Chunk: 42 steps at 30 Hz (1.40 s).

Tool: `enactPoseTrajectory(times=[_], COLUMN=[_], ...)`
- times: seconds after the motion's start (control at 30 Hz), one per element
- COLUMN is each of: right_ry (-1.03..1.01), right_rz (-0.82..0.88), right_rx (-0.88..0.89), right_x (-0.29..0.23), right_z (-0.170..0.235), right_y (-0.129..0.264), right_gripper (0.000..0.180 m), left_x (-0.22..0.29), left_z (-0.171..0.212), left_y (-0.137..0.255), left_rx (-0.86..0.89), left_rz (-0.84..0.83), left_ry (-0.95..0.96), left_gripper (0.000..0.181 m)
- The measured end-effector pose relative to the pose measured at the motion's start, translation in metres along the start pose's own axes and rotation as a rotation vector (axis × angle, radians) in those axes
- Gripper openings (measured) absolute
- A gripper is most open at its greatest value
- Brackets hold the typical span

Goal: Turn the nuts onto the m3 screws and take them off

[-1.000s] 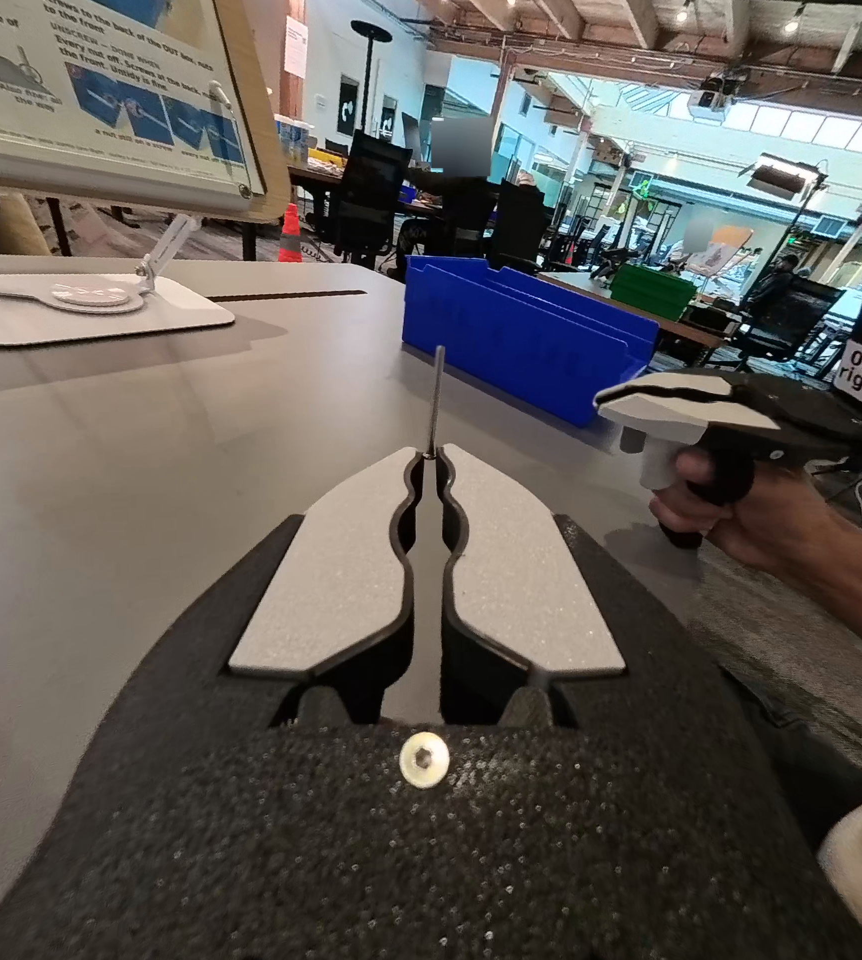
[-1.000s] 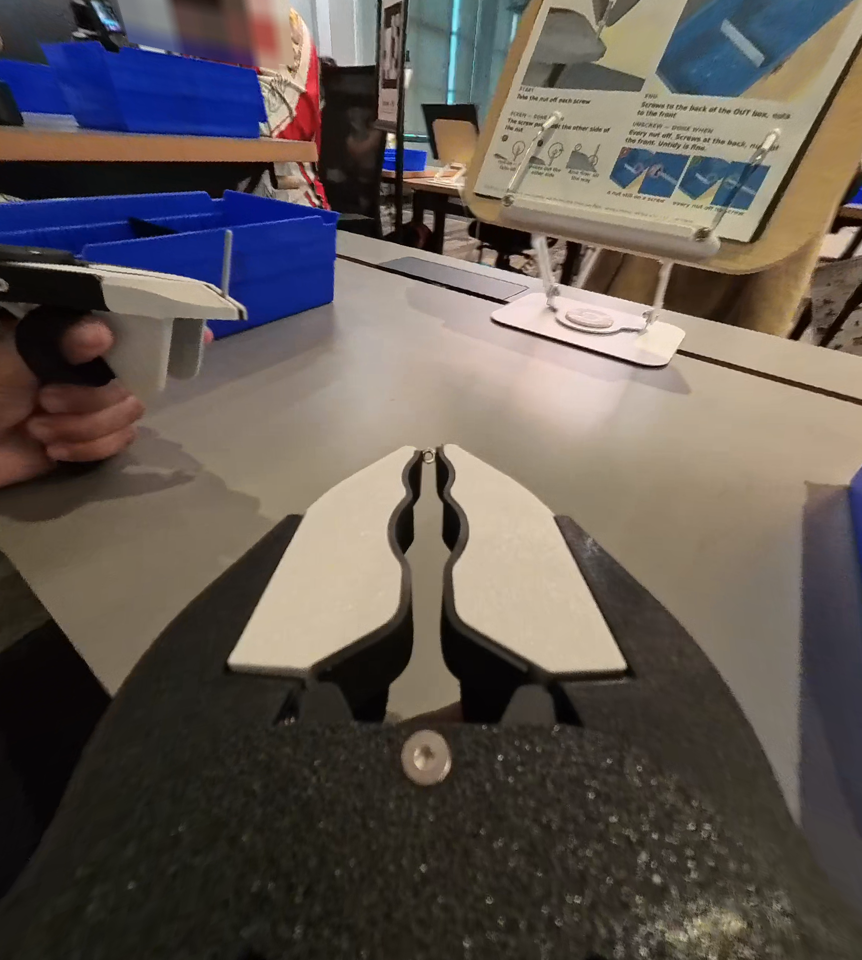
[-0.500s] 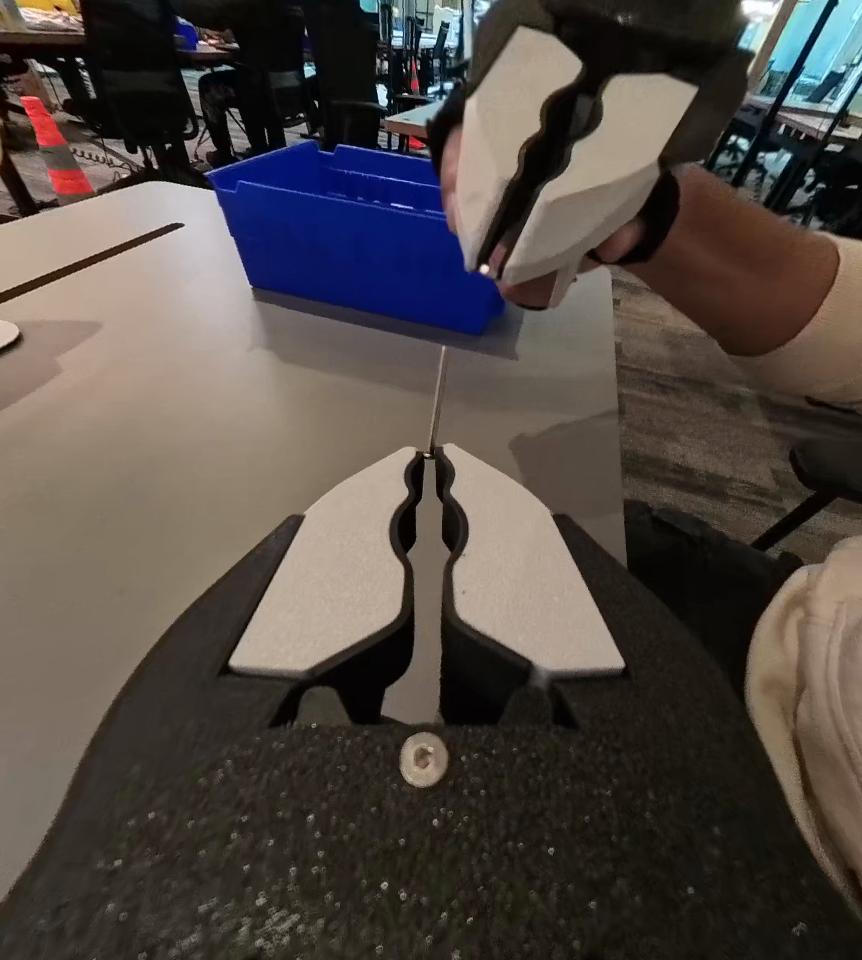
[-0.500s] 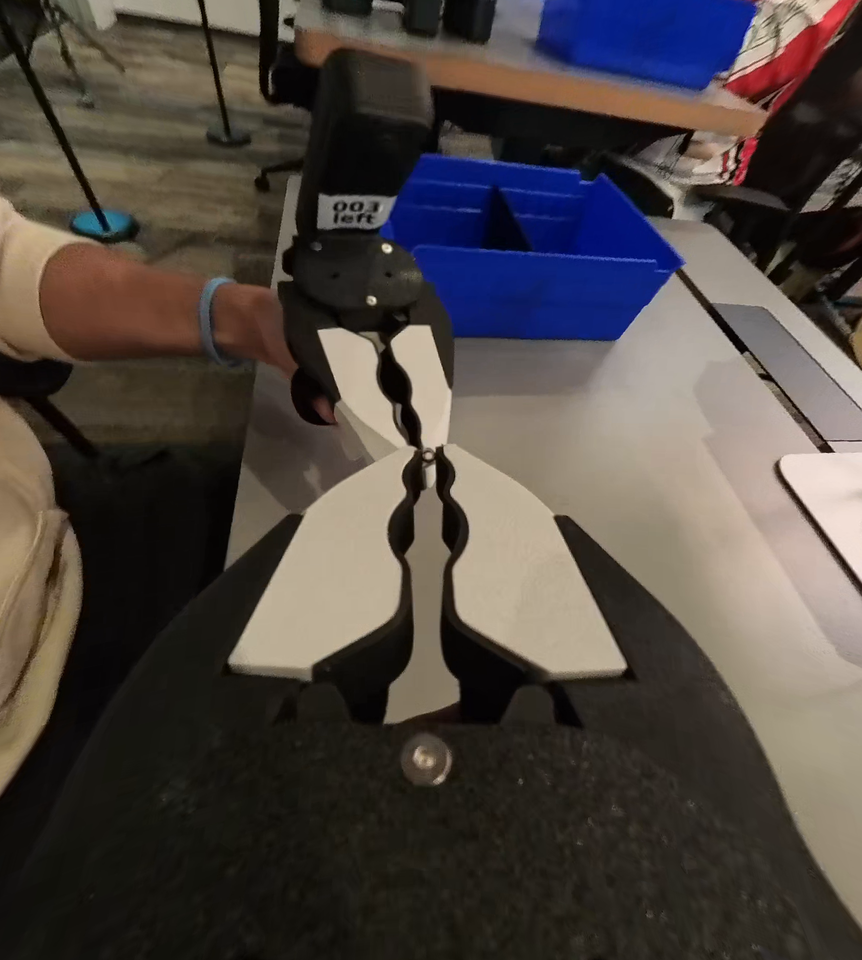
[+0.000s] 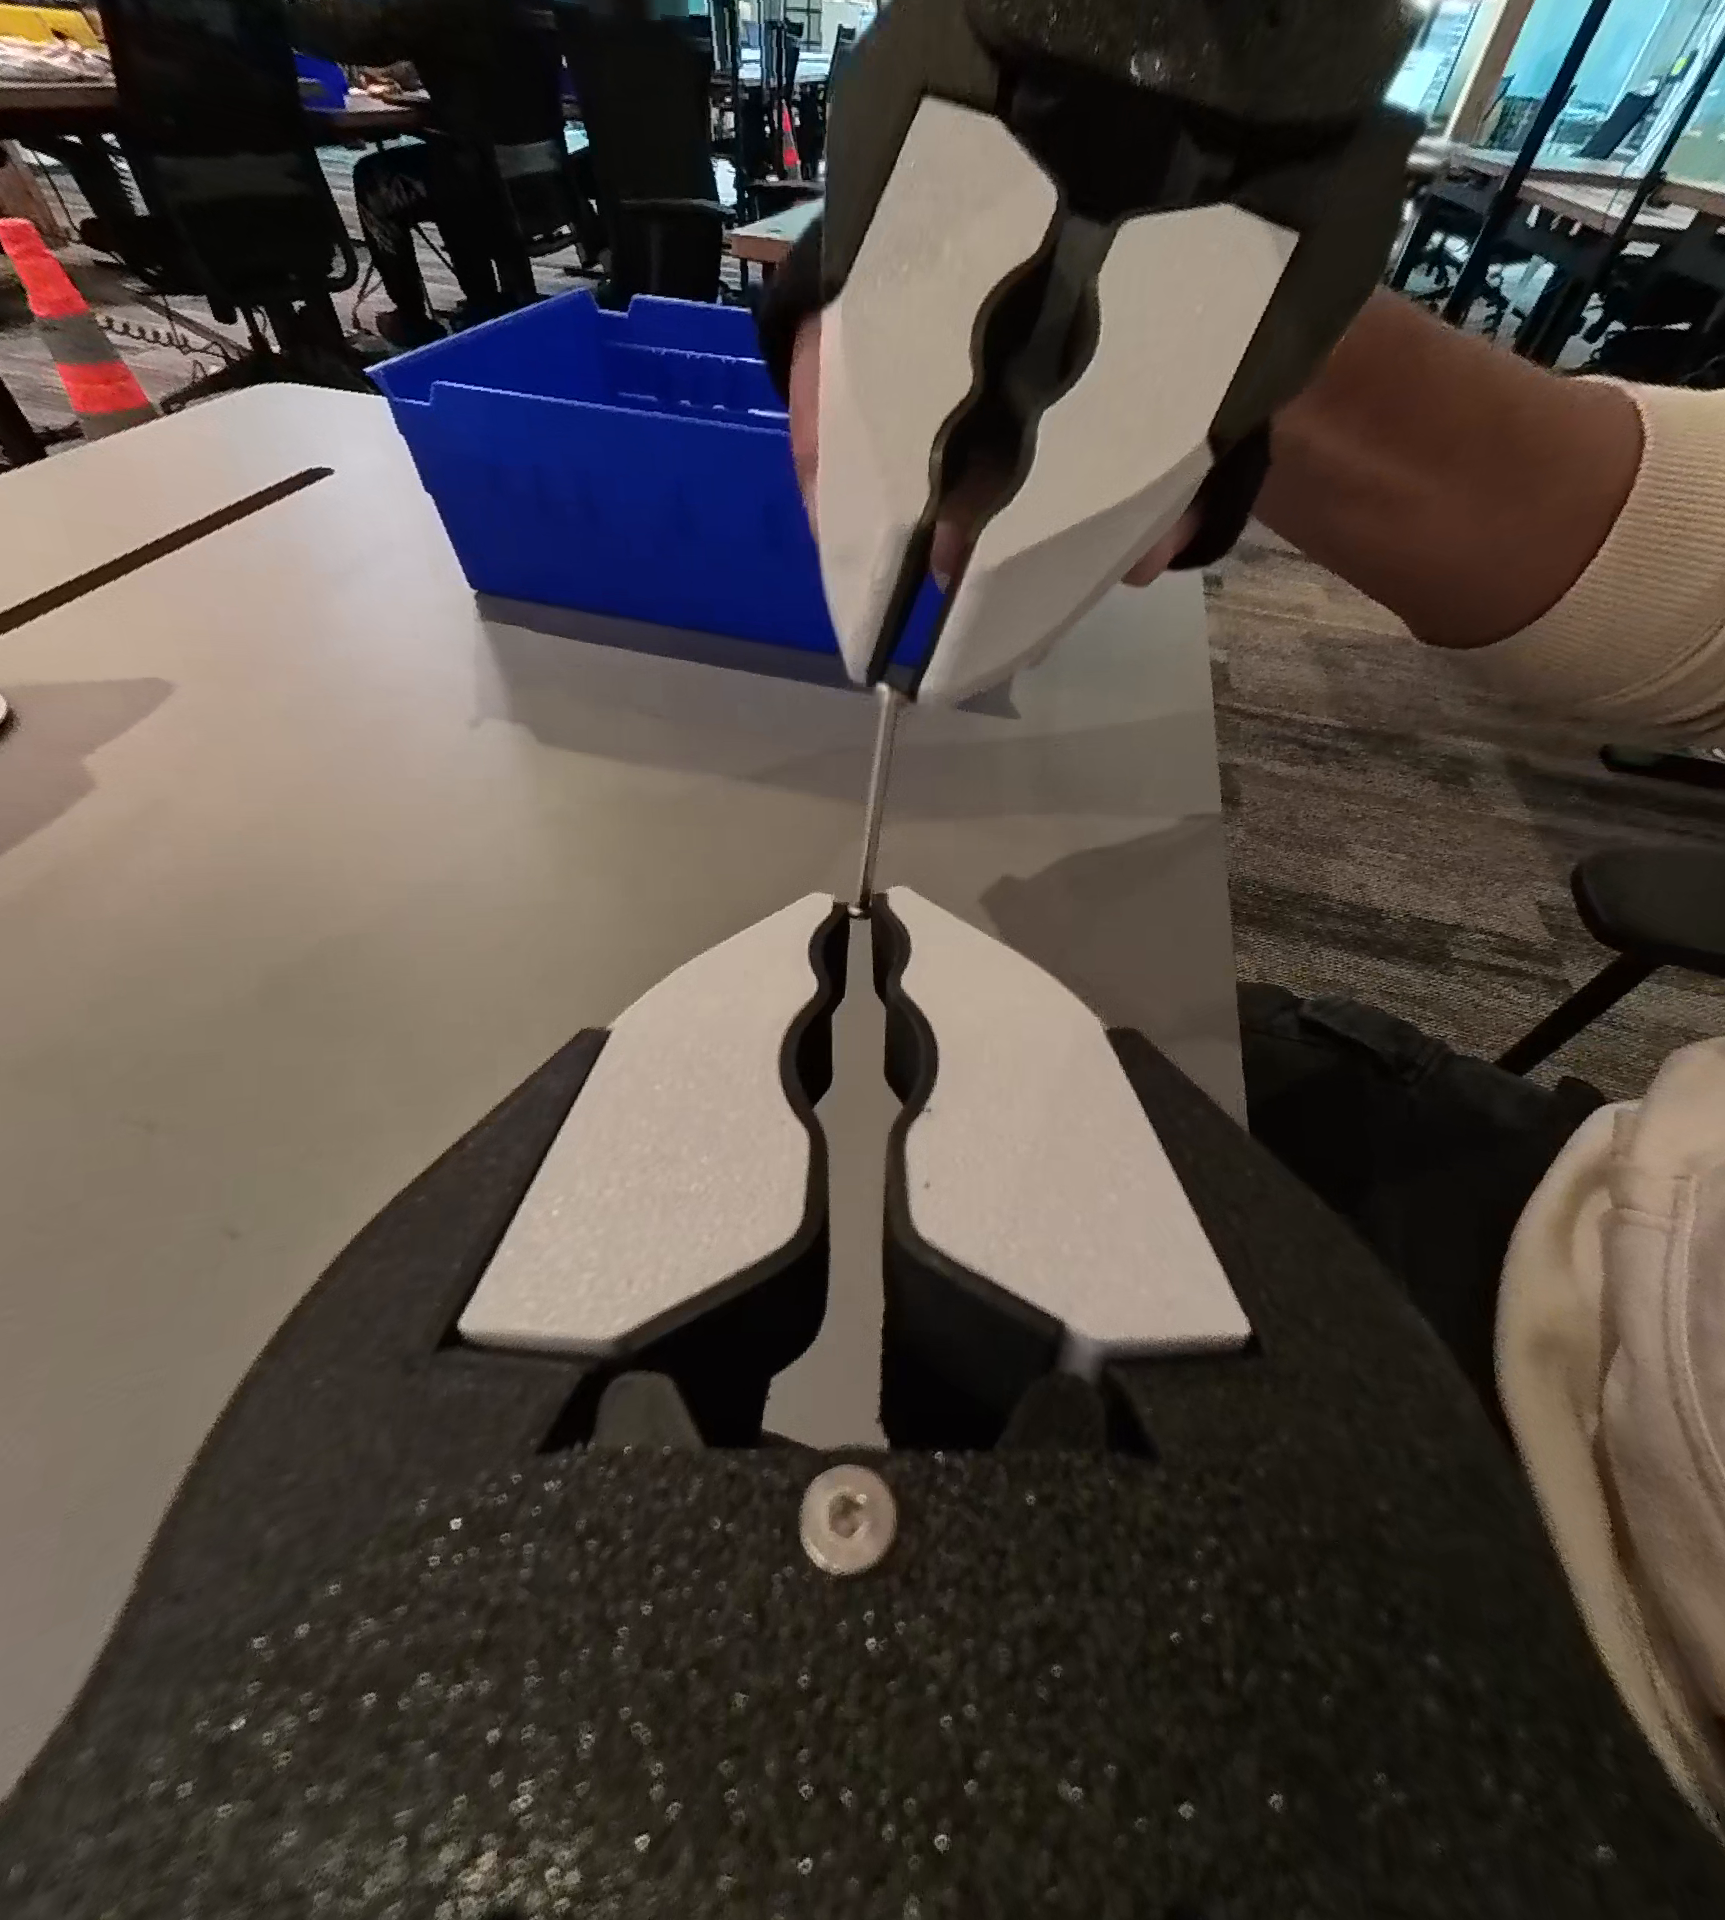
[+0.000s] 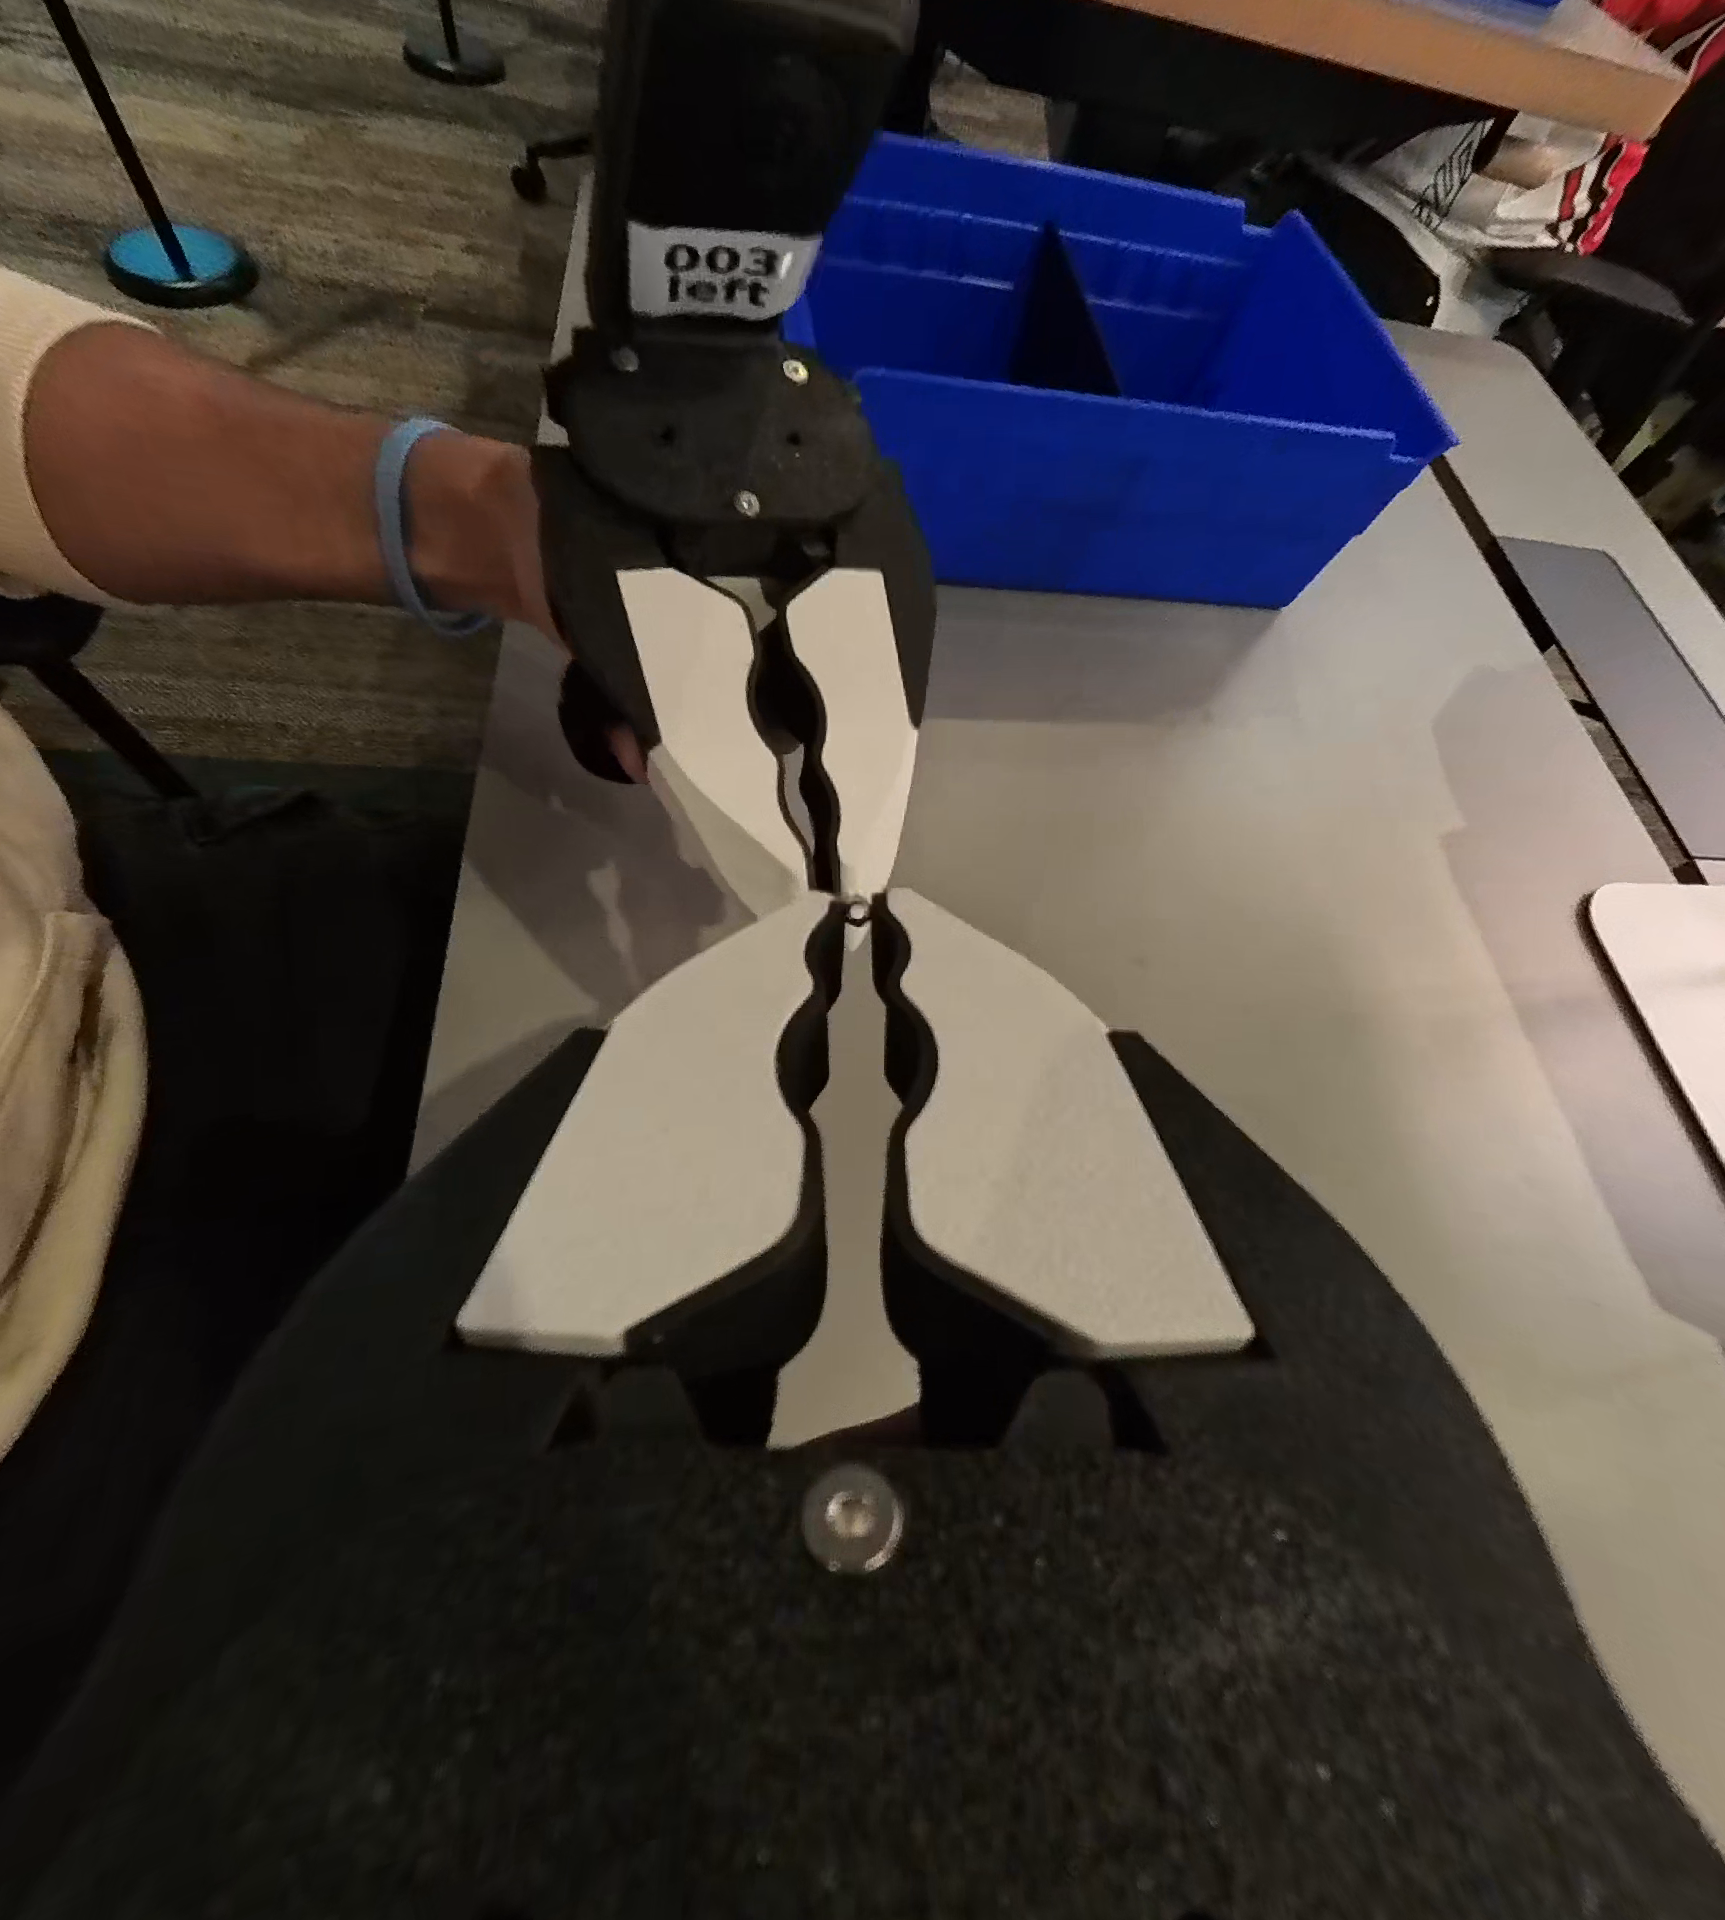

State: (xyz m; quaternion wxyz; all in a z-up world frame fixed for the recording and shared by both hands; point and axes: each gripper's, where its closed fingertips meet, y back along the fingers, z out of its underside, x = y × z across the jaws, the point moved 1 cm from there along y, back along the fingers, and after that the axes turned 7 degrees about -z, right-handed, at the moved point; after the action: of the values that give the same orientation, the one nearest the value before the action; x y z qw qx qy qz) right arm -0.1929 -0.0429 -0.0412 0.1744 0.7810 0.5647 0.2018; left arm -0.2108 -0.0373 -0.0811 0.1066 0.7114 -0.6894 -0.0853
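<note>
My left gripper (image 5: pixel 859 906) is shut on the head end of a long thin M3 screw (image 5: pixel 877 800) that points forward, above the grey table. My right gripper (image 6: pixel 856 910) is shut on a small nut (image 6: pixel 855 912) at its tips. In the left wrist view the right gripper (image 5: pixel 897 681) comes down from above and its tips meet the screw's free end. In the right wrist view the left gripper (image 6: pixel 829 881) faces mine tip to tip; the screw between them is hidden there.
A blue divided bin (image 5: pixel 619 483) stands on the grey table (image 5: pixel 266 883) beyond the grippers, also in the right wrist view (image 6: pixel 1128 468). A white stand base (image 6: pixel 1710 1039) lies at the right. The table edge and a cream sleeve (image 5: pixel 1668 1403) are close by.
Both grippers swung from facing across the table to facing each other. The right gripper with the nut closed the gap and now touches the tip of the screw held by the left.
</note>
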Motion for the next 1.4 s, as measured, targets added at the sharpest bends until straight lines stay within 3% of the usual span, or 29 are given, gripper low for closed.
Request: enactPoseTrajectory(times=[0.5, 0.97, 1.27, 1.4], right_ry=[0.006, -0.124, -0.191, -0.25], right_rz=[-0.039, -0.094, -0.056, -0.03], right_rx=[-0.03, -0.001, 0.02, 0.112], right_x=[0.001, 0.01, 0.02, 0.024], right_z=[-0.002, 0.004, 0.014, 0.013], right_y=[-0.002, -0.008, -0.011, -0.012], right_gripper=[0.005, 0.005, 0.005, 0.005], left_x=[0.0, -0.009, -0.027, -0.032], left_z=[-0.001, 0.005, 0.003, 0.004], left_y=[0.002, -0.002, 0.004, 0.004], left_rx=[0.01, 0.033, 0.006, -0.022], left_rz=[0.007, -0.103, -0.34, -0.437], left_ry=[-0.002, -0.012, -0.142, -0.207], left_gripper=[0.004, 0.004, 0.003, 0.003])
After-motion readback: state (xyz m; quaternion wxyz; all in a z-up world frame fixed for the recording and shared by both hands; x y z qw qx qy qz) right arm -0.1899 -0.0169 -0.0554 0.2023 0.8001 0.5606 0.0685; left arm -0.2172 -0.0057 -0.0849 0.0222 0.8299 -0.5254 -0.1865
